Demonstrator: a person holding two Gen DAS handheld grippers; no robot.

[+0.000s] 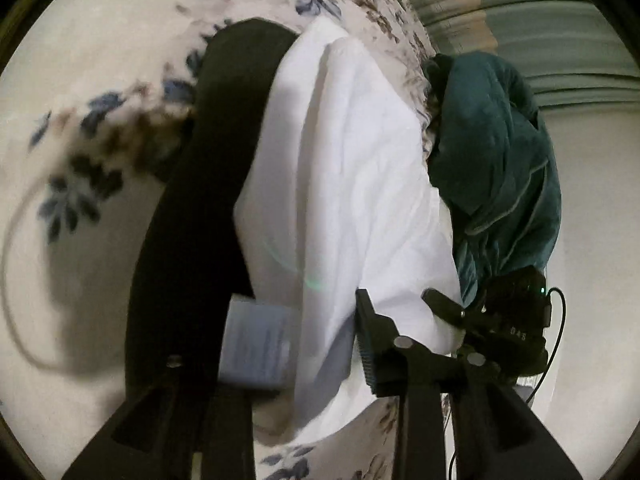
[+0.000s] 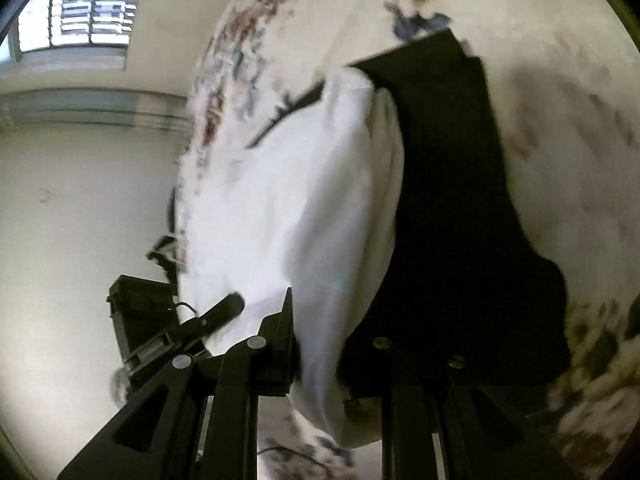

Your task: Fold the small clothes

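Cloth, white and rumpled, lies over a black garment on a flowered bedspread. In the left wrist view the left tongs stand open, with the near edge of the cloth running between the two fingers; the right finger sits against the cloth's fold, while the left finger is lost against the black garment, so whether anything is pinched cannot be told. A pale label shows at the black garment's near edge, just beside the cloth. Beyond the cloth a teal garment is heaped at the bedspread's edge, touching it on the far side. The right tongs appear low at right, at the cloth's corner.

In the right wrist view the right tongs also stand apart, the cloth's hem hanging down between the fingers; the left finger touches it, and the other finger is probably over the black garment, though blur hides the tip. The left tongs reach the cloth's edge from the left. A window with blinds shows up high.
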